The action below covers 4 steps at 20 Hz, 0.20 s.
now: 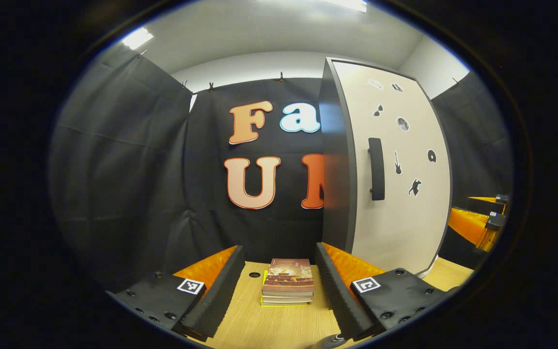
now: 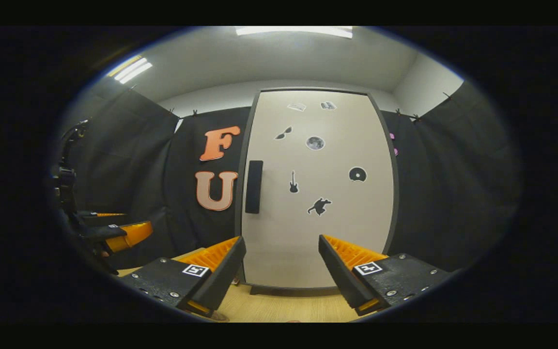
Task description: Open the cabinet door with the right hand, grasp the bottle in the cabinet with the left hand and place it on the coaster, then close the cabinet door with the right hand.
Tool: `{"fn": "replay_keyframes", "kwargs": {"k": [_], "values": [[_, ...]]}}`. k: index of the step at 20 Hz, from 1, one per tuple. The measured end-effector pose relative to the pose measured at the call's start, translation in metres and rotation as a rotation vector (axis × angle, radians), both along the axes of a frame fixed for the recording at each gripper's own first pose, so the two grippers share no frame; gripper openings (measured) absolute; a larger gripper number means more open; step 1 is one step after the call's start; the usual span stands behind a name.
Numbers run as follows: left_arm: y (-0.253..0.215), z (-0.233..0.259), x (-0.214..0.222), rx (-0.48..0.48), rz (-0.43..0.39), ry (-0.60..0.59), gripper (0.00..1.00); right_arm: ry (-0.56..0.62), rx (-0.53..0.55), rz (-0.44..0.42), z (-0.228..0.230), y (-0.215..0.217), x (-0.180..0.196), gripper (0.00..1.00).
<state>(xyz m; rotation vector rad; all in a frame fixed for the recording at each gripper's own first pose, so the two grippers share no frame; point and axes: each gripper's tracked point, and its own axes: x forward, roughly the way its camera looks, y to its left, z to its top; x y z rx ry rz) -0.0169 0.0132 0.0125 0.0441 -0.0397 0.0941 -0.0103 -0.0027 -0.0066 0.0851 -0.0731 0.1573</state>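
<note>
Right gripper (image 2: 282, 271): fingers spread wide, nothing between them, held back from the closed cabinet door (image 2: 317, 194) and facing it squarely. Door handle (image 2: 254, 186): a dark vertical bar at the door's left edge, up and left of the gripper's line, well apart from the fingers. The step in hand appears to be opening the door. It would go best with the fingers closing across the bar at mid-height, then a pull along the door's arc; the hinge is presumably on the far side from the handle.

Left gripper (image 1: 279, 286): also wide and empty, low over the wooden tabletop (image 1: 279, 329), with a stack of books (image 1: 287, 288) lying ahead between its fingers. The door should swing toward this side, so the left gripper needs to keep clear. The bottle is presumably behind the door, hidden; the coaster cannot be made out.
</note>
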Motion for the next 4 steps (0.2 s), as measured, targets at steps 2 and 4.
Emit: {"fn": "replay_keyframes", "kwargs": {"k": [2, 4], "values": [[0.001, 0.000, -0.001, 0.004, -0.023, 0.001, 0.95, 0.014, -0.010, -0.006, -0.003, 0.006, -0.006, 0.93], [0.002, 0.001, 0.000, 0.001, -0.041, -0.007, 0.95, 0.018, -0.026, -0.018, -0.003, 0.011, -0.015, 0.93]]}}
